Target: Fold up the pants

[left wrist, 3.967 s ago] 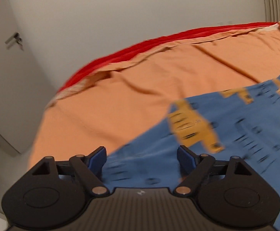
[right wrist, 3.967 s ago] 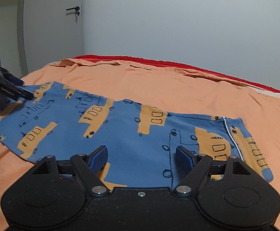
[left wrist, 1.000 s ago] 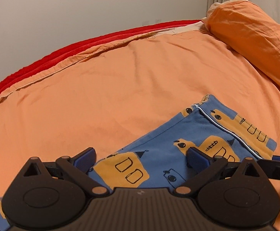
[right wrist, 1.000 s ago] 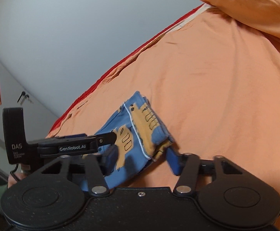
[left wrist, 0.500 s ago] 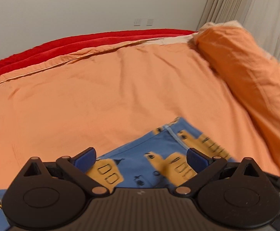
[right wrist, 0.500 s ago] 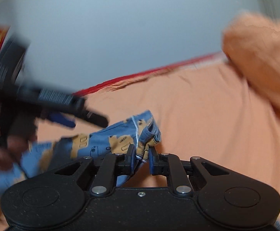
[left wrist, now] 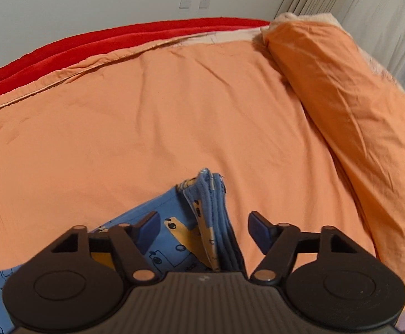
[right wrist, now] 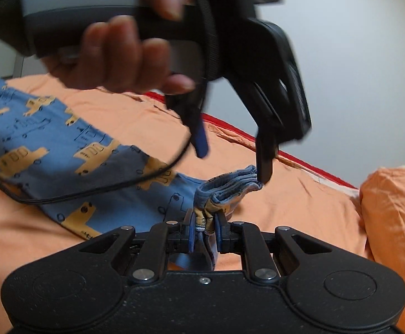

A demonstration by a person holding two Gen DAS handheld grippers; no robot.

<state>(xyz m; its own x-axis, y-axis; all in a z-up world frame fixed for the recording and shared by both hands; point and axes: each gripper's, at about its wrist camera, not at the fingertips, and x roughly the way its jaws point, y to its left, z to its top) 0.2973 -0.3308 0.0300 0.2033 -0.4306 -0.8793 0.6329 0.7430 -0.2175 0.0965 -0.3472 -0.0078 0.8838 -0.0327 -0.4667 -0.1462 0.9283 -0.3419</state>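
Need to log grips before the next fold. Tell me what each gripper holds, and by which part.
The right gripper pinches the blue pants by a bunched hem corner. The left gripper holds nothing yet: its jaws are closing around the same bunched edge without pressing it.

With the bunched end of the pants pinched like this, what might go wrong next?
1. The right gripper pinches only the bunched edge of the pants; a layer could slip out and spoil the fold.
2. The left gripper is closing with the bunch between its fingers but untouched; it may catch too few layers.
3. The black cable lies across the pants and could snag.
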